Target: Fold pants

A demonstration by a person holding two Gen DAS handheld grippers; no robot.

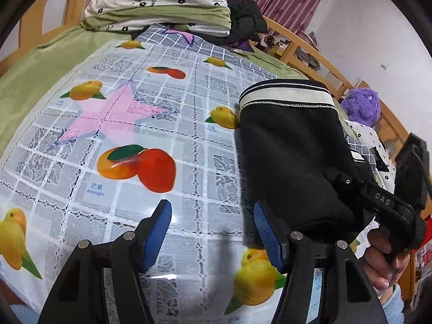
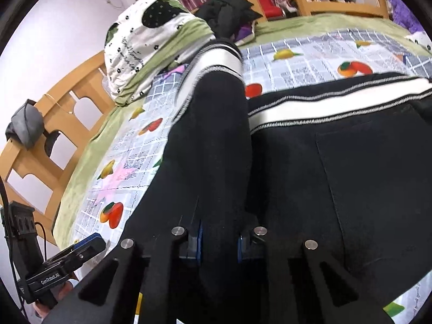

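- The right gripper (image 2: pixel 219 243) is clamped on a fold of the black pants (image 2: pixel 337 175), low in the frame's centre.
- The left gripper (image 1: pixel 213 229) has its fingers apart over the fruit-print cloth (image 1: pixel 121 135), empty.

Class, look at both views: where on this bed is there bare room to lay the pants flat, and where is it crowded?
Free: the fruit-print cloth between the black pants and the green sheet, ahead of the open left tool. Crowded: the head end, with folded bedding and dark clothes; the purple plush toy beyond the pants.
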